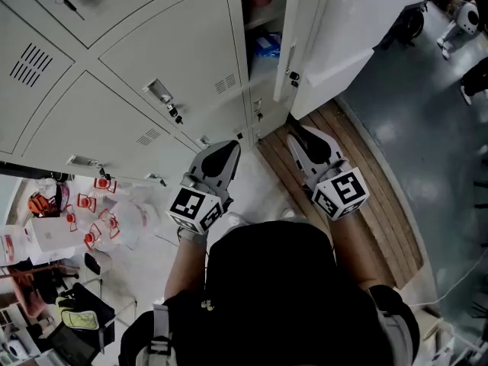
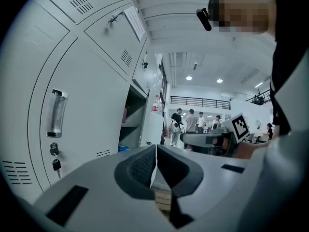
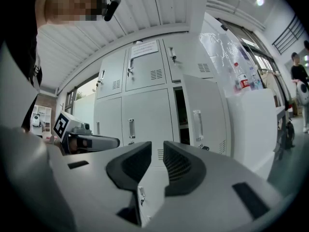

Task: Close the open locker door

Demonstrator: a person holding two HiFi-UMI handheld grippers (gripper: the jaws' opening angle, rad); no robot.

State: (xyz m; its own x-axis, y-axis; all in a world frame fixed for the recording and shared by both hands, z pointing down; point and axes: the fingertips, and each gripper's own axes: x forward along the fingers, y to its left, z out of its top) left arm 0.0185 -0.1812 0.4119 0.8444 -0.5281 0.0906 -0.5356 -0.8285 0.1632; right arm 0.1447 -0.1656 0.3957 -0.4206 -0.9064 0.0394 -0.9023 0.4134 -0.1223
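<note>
Ahead, open locker door (image 1: pixel 343 44) stands upright, long axis vertical, free edge swung outward over wooden platform (image 1: pixel 381 204). Left tool (image 1: pixel 221 162) closed, empty; right tool (image 1: pixel 309 147) slightly parted, empty, near door.

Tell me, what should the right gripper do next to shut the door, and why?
Probably move the right gripper forward to the door and press on its outer face. The door stands open, and the gripper, jaws slightly apart and empty, is not touching it.
</note>
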